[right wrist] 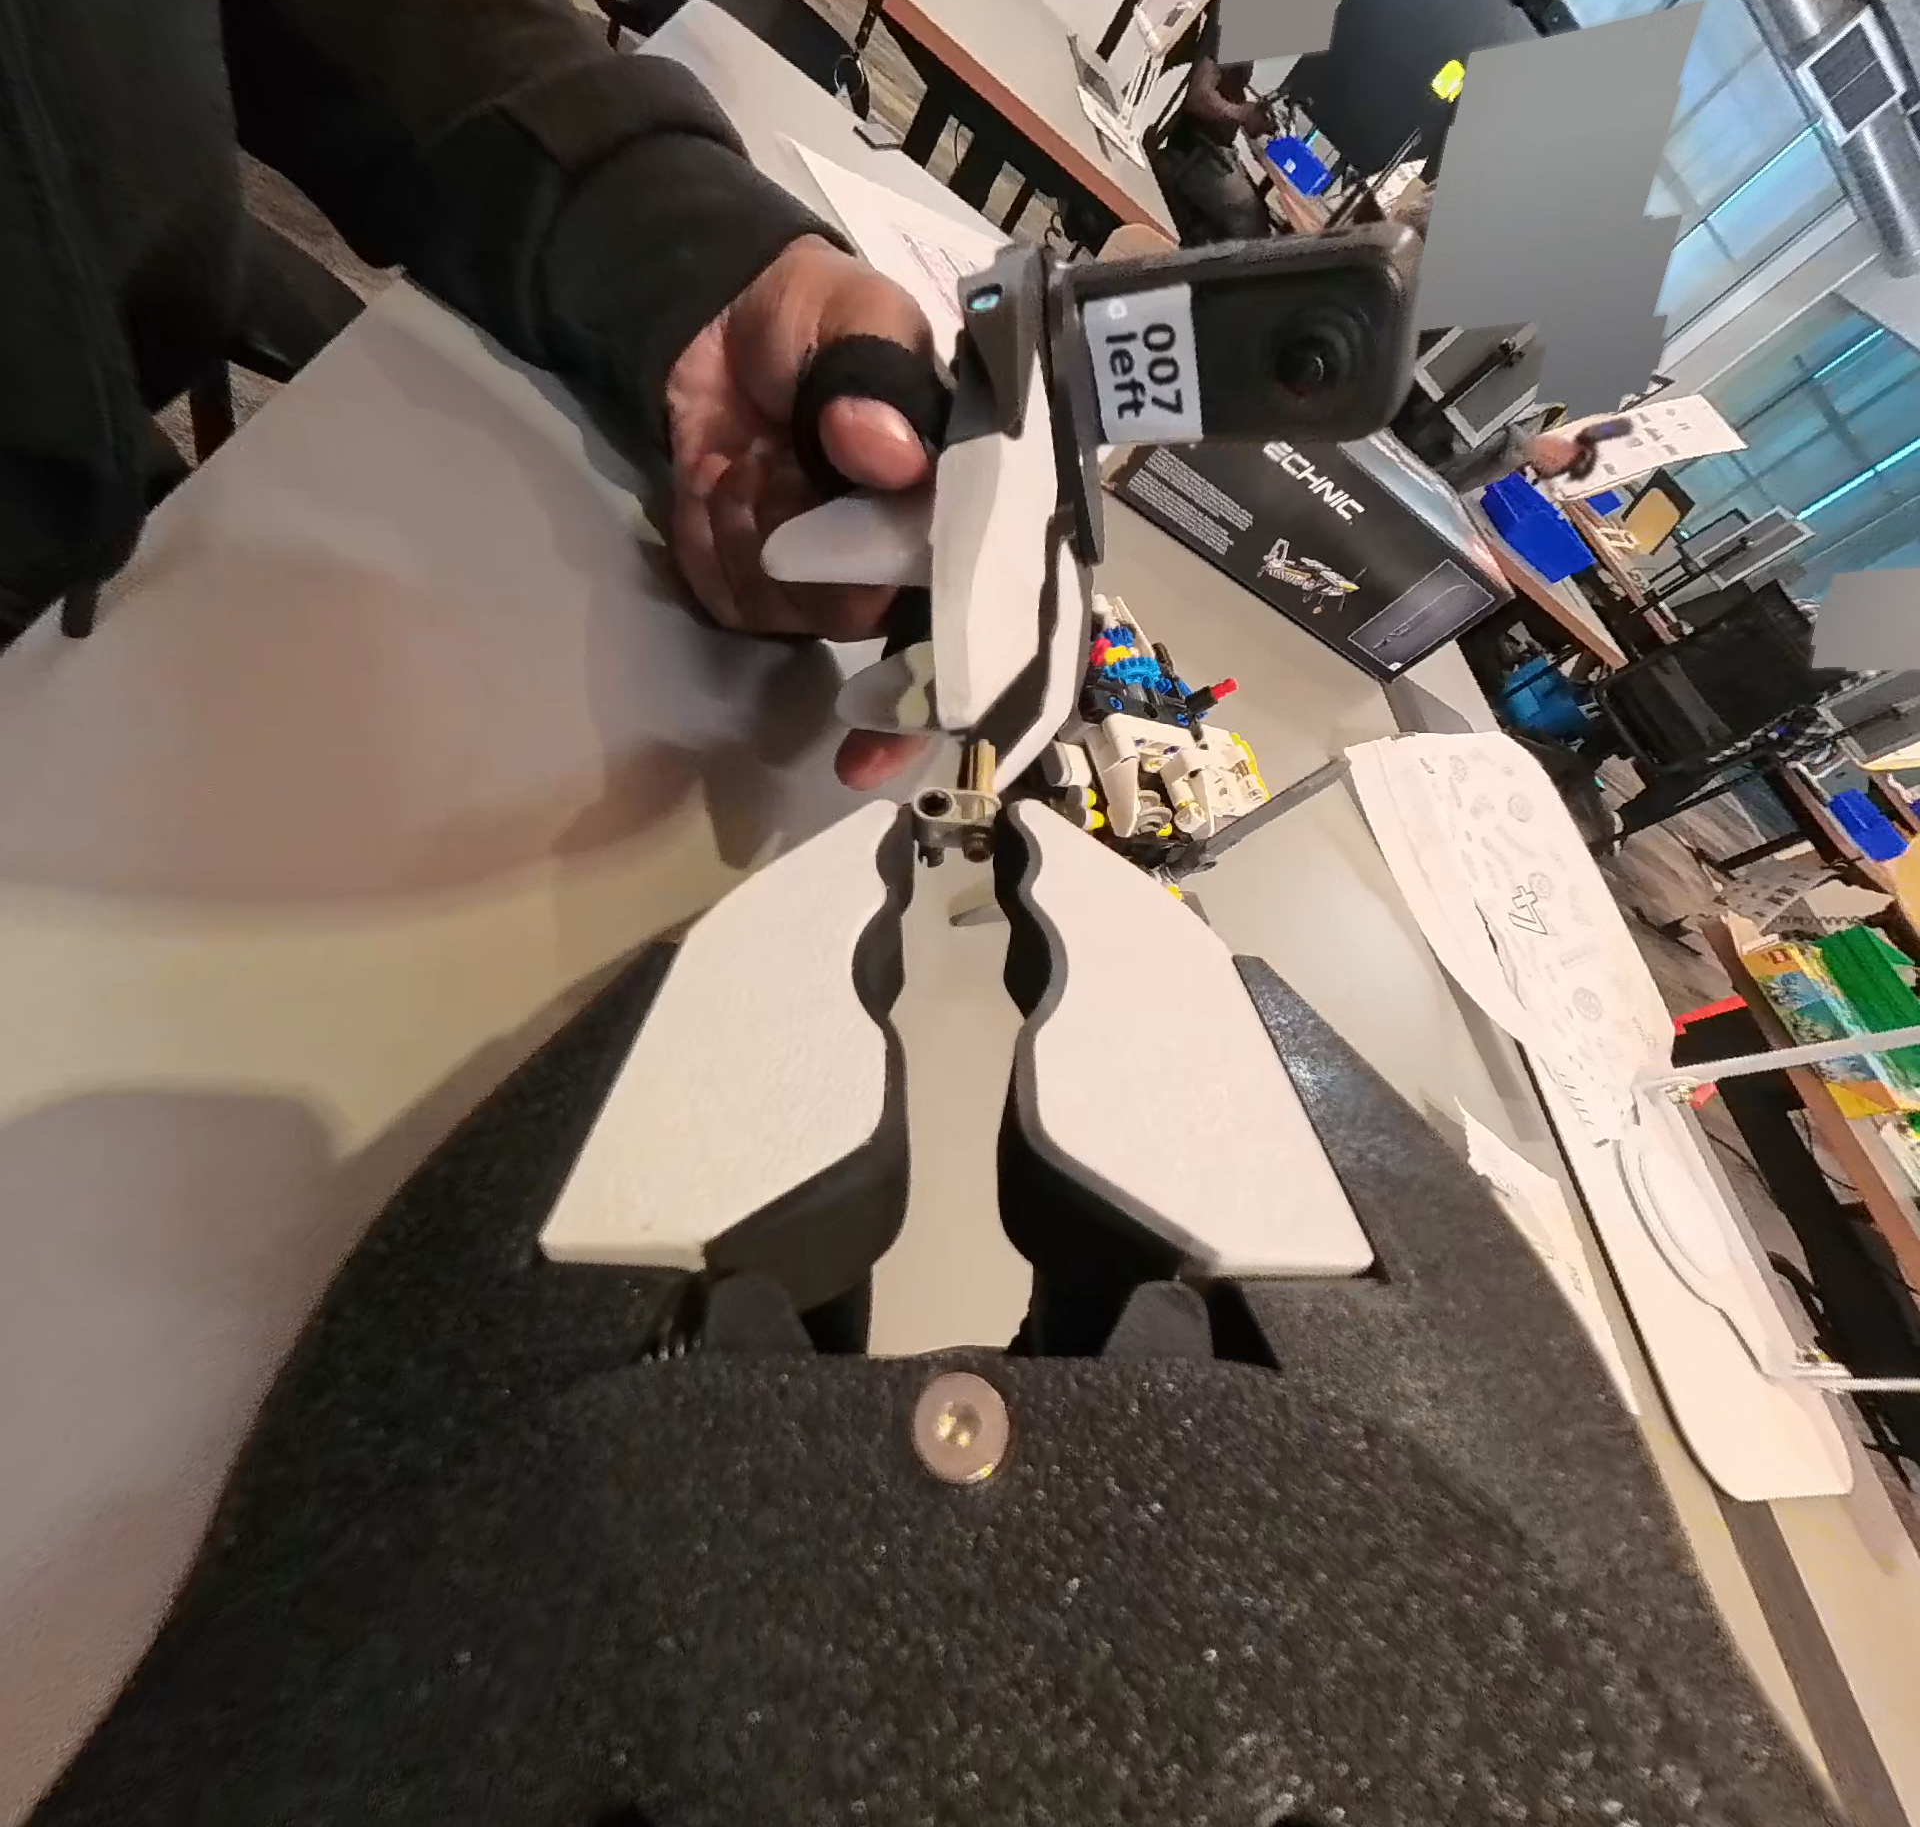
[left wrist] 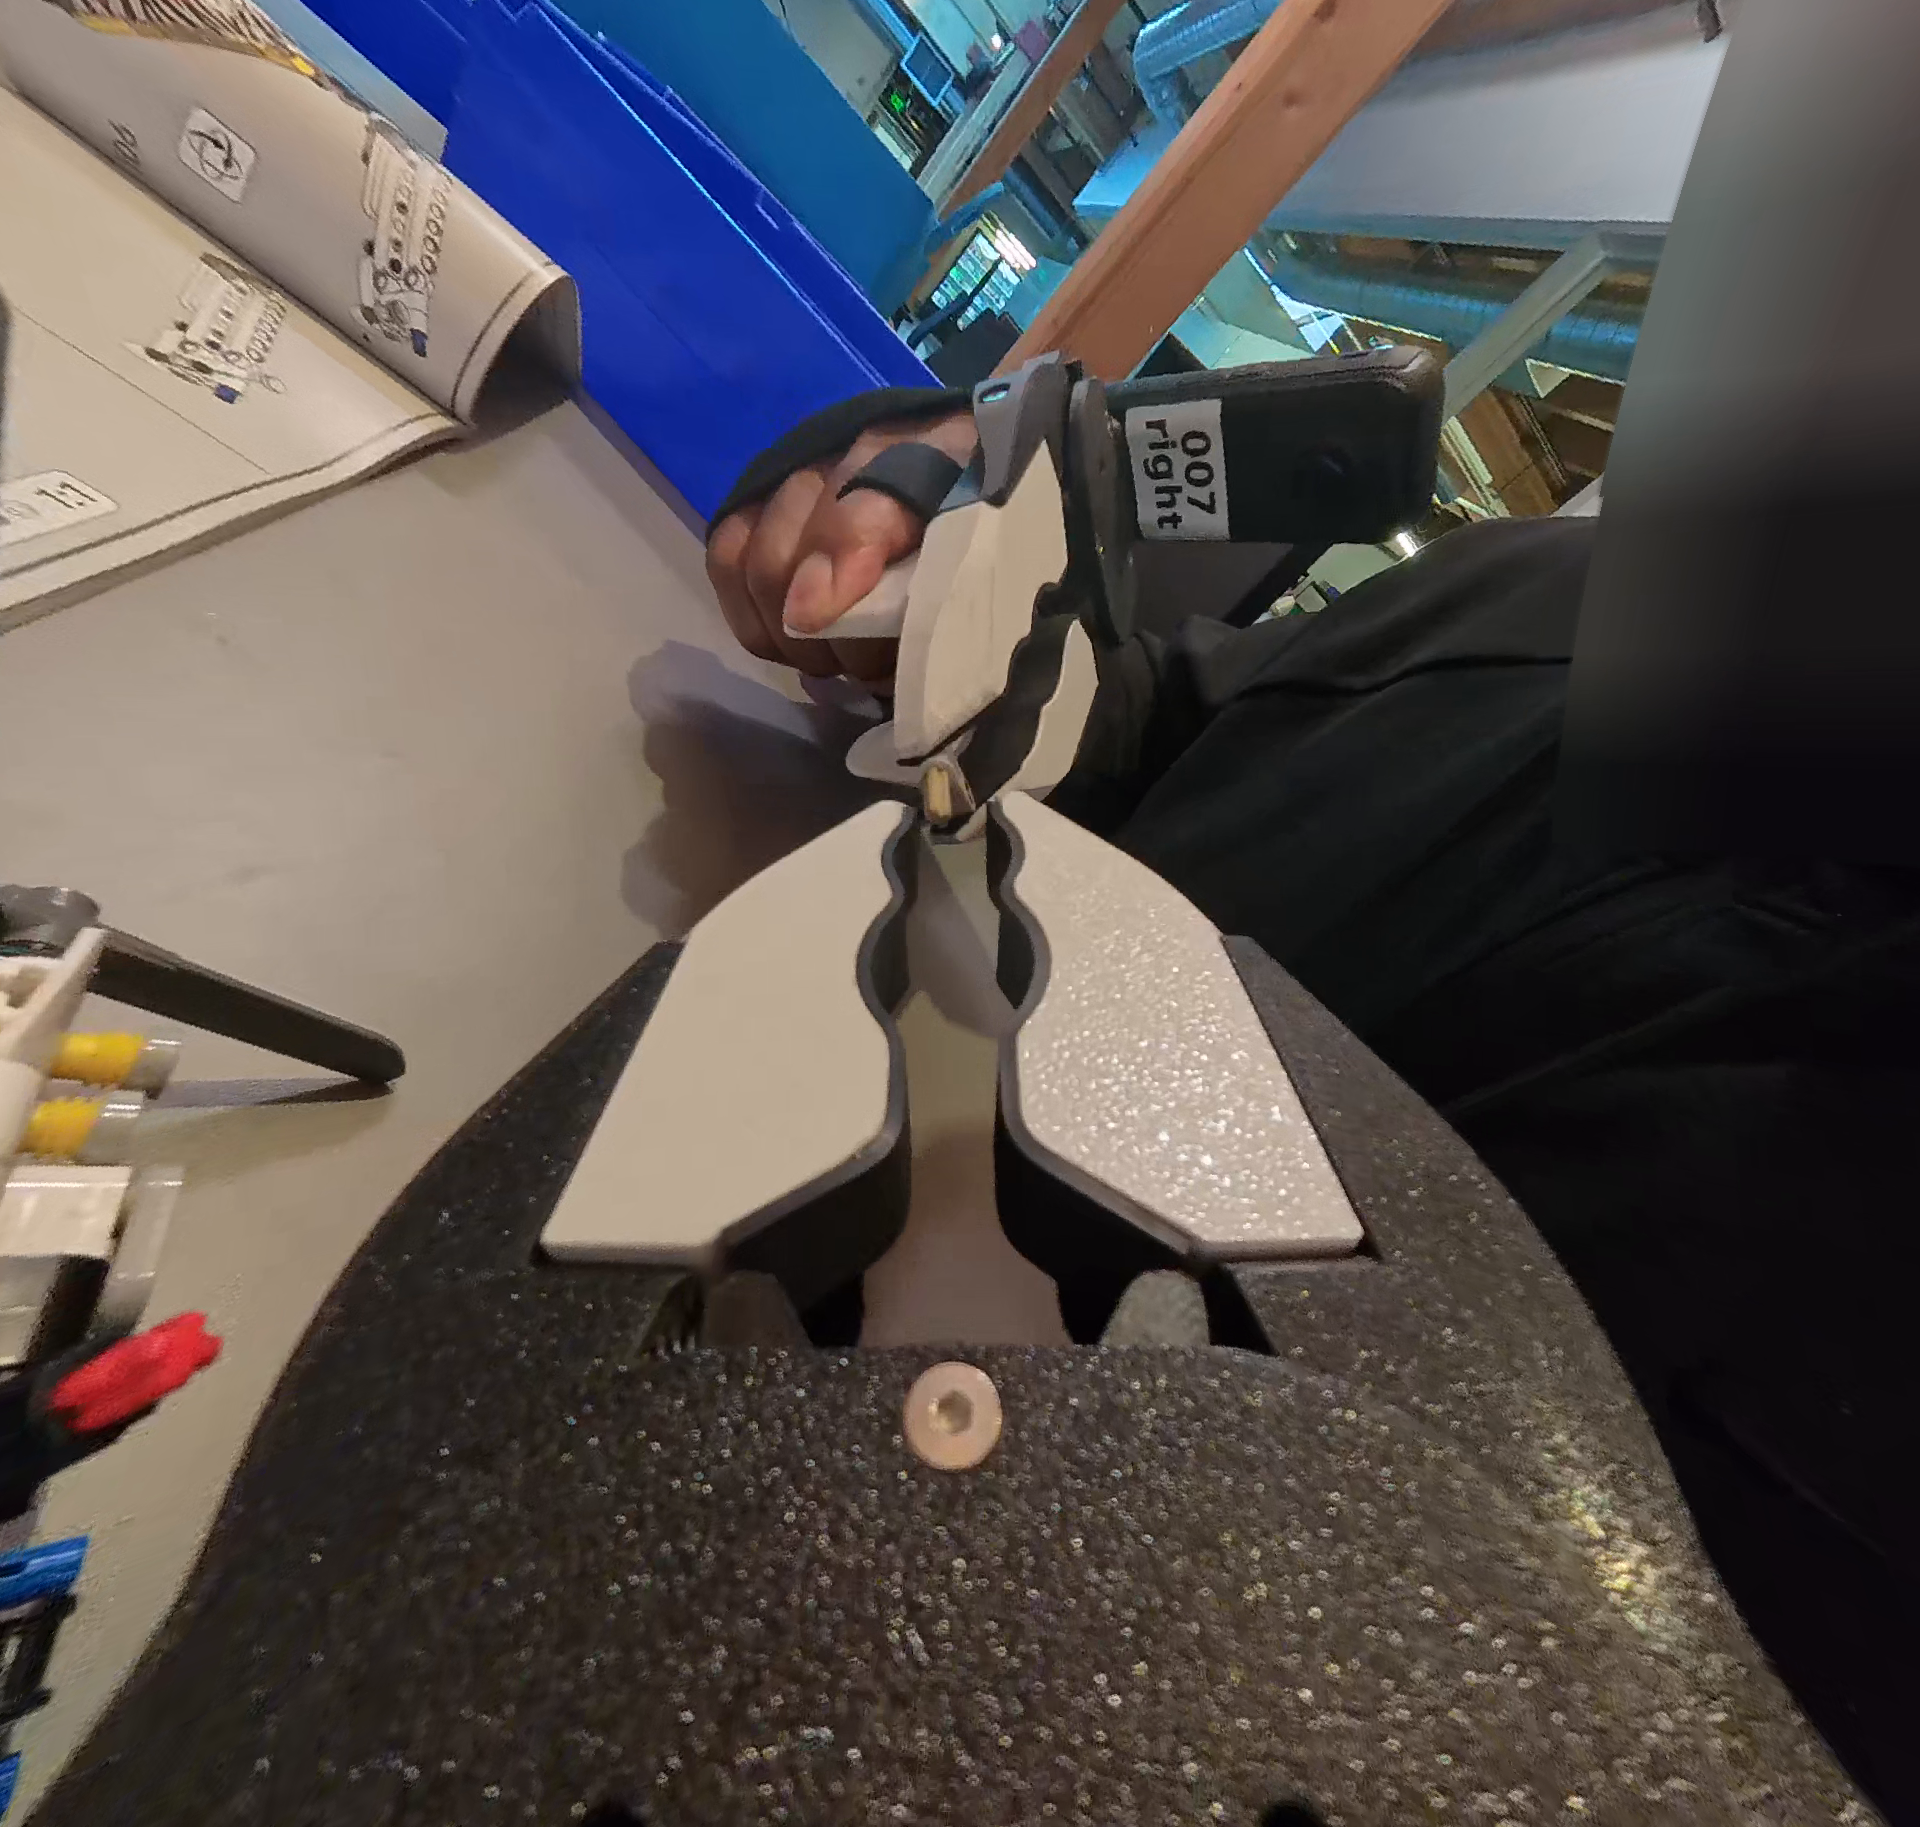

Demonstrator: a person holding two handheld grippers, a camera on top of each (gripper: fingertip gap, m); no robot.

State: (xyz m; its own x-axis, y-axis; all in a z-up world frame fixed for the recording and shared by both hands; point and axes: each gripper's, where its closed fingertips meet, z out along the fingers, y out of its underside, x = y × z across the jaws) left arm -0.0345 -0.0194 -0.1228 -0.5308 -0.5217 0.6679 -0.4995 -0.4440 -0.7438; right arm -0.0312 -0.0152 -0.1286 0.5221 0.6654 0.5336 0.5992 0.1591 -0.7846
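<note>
Two tools tip to tip: right gripper [right wrist: 951, 827] pinching grey connector [right wrist: 938, 809], left gripper [left wrist: 943, 827] slightly spread around tan pin [right wrist: 981, 764] stuck in connector.

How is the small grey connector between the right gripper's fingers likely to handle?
The grey connector looks like rigid plastic, so probably stiff and light. Its rounded ends could let it pivot between the fingers. The tan pin may pull out.

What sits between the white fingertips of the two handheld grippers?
A small tan plastic pin, plugged into the grey holed connector in the right gripper; clearest in the right wrist view.
</note>
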